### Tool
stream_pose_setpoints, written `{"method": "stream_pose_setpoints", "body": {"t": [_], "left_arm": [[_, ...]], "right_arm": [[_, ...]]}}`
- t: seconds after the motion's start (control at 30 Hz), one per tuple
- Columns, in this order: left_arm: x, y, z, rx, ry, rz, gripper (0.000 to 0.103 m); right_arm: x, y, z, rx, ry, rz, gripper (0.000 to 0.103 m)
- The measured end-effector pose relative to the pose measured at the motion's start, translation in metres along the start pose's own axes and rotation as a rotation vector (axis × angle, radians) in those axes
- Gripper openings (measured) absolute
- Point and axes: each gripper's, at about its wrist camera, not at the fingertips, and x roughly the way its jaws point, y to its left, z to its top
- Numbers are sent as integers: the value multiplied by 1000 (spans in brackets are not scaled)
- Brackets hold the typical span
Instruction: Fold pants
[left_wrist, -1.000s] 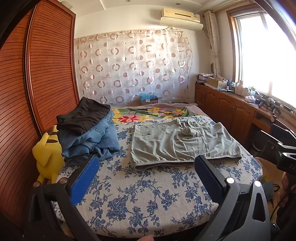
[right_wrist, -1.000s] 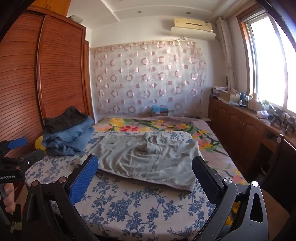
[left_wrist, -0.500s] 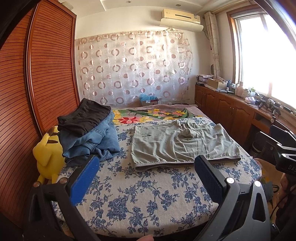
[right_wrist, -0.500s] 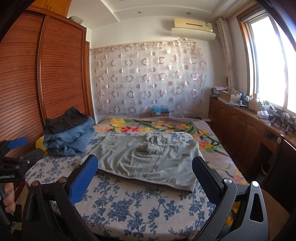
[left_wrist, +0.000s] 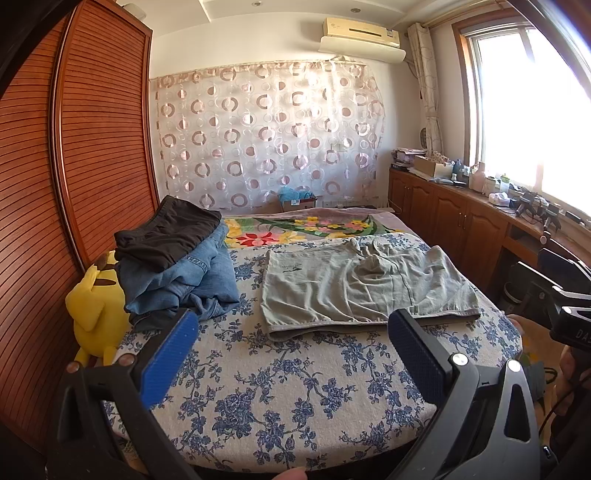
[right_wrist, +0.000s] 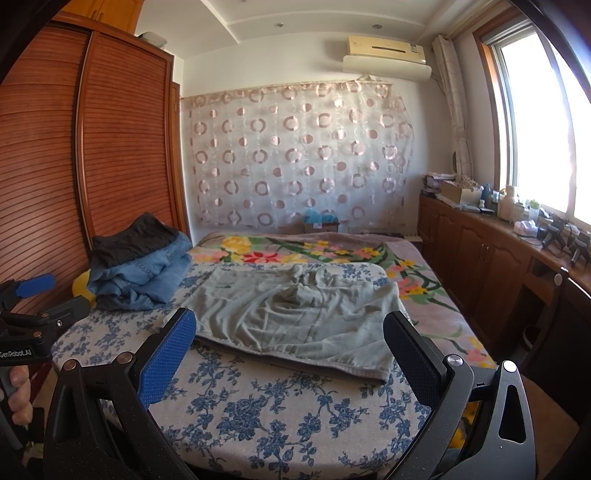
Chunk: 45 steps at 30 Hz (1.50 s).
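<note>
Grey-green pants (left_wrist: 354, 284) lie spread and rumpled on the bed, folded over once; they also show in the right wrist view (right_wrist: 295, 314). My left gripper (left_wrist: 291, 332) is open and empty, held above the bed's near edge, short of the pants. My right gripper (right_wrist: 290, 332) is open and empty, also short of the pants' near hem. The left gripper appears at the left edge of the right wrist view (right_wrist: 33, 306).
A pile of blue jeans with dark clothing on top (left_wrist: 173, 262) sits at the bed's left, next to a yellow plush toy (left_wrist: 94, 306). A wooden wardrobe (left_wrist: 74, 166) stands left. A cabinet counter (left_wrist: 480, 206) with clutter runs along the right under the window.
Both views have drifted slightly back and up; the pants sit a little lower in frame. Both grippers stay open and empty.
</note>
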Motion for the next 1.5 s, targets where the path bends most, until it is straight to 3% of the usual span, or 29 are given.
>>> {"method": "stream_pose_setpoints", "body": {"t": [1.5], "left_arm": [[-3,-2,2,0,-3,2,103]], "right_arm": [[-1,-1,0,3,-1,2,103]]}}
